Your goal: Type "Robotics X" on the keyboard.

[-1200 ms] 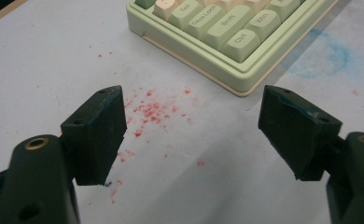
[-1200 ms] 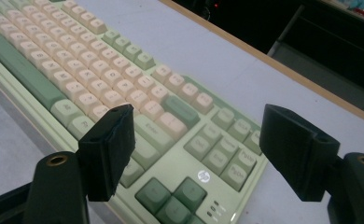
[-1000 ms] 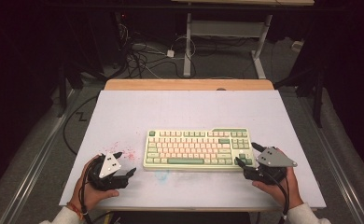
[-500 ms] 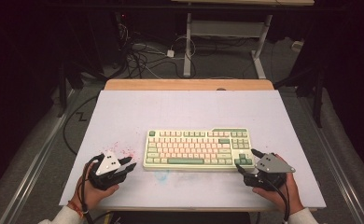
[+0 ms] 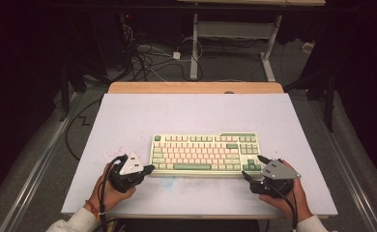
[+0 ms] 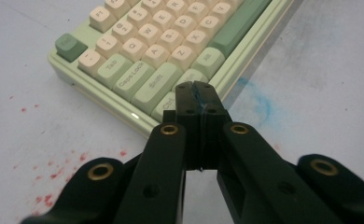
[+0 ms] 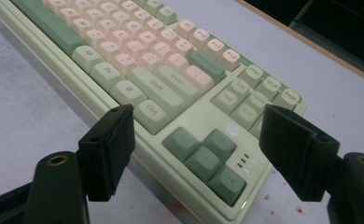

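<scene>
A pale green keyboard [image 5: 206, 153] with cream and green keys lies in the middle of the white table [image 5: 191, 116]. My left gripper [image 5: 150, 168] is shut with nothing in it. Its tips [image 6: 195, 88] hover at the keyboard's [image 6: 138, 70] front left corner, by the Ctrl key. My right gripper [image 5: 252, 166] is open at the front right corner. In the right gripper view its jaws stand wide apart, my right gripper [image 7: 201, 119] framing the arrow keys [image 7: 208, 156] of the keyboard [image 7: 161, 79] without touching them.
Red speckles [image 6: 54, 172] and a blue smudge [image 6: 259, 105] mark the table surface by the keyboard's front edge. A wooden strip [image 5: 196, 87] runs along the table's far edge. Beyond it, cables [image 5: 148, 58] and desk legs [image 5: 194, 43] stand on the dark floor.
My left gripper has moved right, up to the keyboard's left front corner. My right gripper has drawn slightly back toward the person, staying at the right front corner.
</scene>
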### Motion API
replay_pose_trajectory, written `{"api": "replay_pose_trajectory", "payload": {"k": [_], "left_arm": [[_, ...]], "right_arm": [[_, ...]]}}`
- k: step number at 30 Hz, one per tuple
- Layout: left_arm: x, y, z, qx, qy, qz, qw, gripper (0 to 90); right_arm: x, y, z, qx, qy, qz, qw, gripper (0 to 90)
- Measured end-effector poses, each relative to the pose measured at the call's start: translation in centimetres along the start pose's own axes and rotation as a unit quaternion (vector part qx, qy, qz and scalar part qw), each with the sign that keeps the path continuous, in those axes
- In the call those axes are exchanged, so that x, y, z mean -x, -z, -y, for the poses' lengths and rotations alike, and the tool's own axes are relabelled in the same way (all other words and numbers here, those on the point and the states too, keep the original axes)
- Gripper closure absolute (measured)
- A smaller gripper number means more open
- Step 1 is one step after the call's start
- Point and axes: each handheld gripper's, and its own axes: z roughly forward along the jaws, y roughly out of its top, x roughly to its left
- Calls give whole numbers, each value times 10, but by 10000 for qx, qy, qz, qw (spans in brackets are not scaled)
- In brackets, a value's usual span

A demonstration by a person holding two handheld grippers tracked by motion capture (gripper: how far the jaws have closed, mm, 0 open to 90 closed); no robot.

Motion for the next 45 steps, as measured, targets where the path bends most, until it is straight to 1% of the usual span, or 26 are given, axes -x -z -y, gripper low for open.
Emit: {"api": "replay_pose_trajectory", "payload": {"k": [8, 15, 20, 21, 22, 24, 25, 26, 27, 29, 36, 40, 41, 43, 45], "left_arm": [[2, -12, -18, -1, -155, 121, 9998, 875], [1, -26, -33, -85, -251, 220, 9994, 875], [3, -35, -43, -63, -329, 192, 9993, 875], [2, -37, -45, -61, -324, 218, 9992, 875], [3, -39, -47, -89, -347, 249, 9990, 875], [3, -43, -50, -124, -375, 240, 9989, 875], [3, -45, -51, -131, -373, 270, 9989, 875], [3, -46, -53, -148, -408, 241, 9988, 875], [3, -48, -54, -134, -375, 256, 9989, 875], [3, -51, -56, -146, -400, 260, 9988, 875], [4, -63, -64, -233, -434, 363, 9981, 875], [3, -68, -66, -317, -454, 402, 9977, 874], [3, -69, -66, -328, -452, 383, 9977, 873], [1, -70, -67, -352, -422, 427, 9976, 874], [1, -71, -67, -382, -436, 412, 9975, 873]], "right_arm": [[-1, -1, 0, -4, 11, -9, 10000, 272], [-1, -2, 1, -40, 44, -20, 10000, 272], [-1, -2, 1, -56, 50, -18, 10000, 272], [-1, -2, 1, -66, 54, -14, 10000, 272], [-1, -2, 1, -68, 74, -13, 9999, 272], [-1, -2, 1, -63, 74, -26, 9999, 272], [-1, -2, 1, -70, 89, -19, 9999, 272], [-1, -2, 1, -72, 102, -23, 9999, 272], [-2, -2, 1, -78, 94, -24, 9999, 272], [-2, -2, 1, -101, 115, 16, 9999, 272], [-1, -3, 2, -119, 137, -6, 9998, 272], [-1, -3, 2, -114, 143, -12, 9998, 272], [-1, -3, 2, -119, 141, -10, 9998, 272], [-1, -3, 2, -125, 150, -22, 9998, 272], [-1, -3, 2, -129, 153, -26, 9998, 272]]}}
